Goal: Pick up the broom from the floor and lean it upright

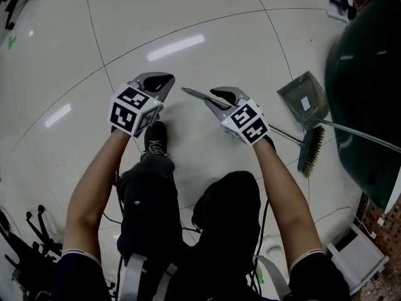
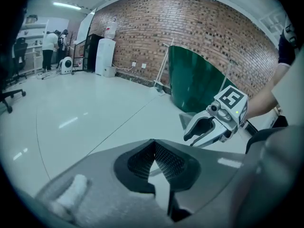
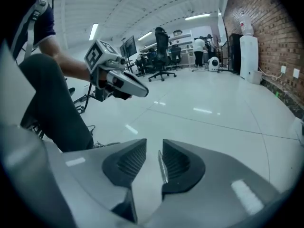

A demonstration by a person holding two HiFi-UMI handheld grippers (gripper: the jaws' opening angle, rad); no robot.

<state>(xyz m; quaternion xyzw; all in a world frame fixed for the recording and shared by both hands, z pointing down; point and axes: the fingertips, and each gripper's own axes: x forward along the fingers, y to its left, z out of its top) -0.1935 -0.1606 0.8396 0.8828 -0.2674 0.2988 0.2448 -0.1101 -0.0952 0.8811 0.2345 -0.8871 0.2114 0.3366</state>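
From the head view, the left gripper (image 1: 160, 83) hangs low over the floor (image 1: 207, 17). The right gripper (image 1: 219, 96) is beside it, over the thin handle of the broom (image 1: 311, 150). The broom lies flat with its brush at the right, near a dustpan (image 1: 304, 99). In the left gripper view, the jaws meet at their tips, empty. In the right gripper view, the jaws stand a narrow gap apart, pressing on nothing.

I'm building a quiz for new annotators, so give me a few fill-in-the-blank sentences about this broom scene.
The broom lies flat on the ___.
A grey ___ sits next to its bristles.
The right gripper has its jaws ___, with floor showing between them.
Missing words: floor; dustpan; apart.
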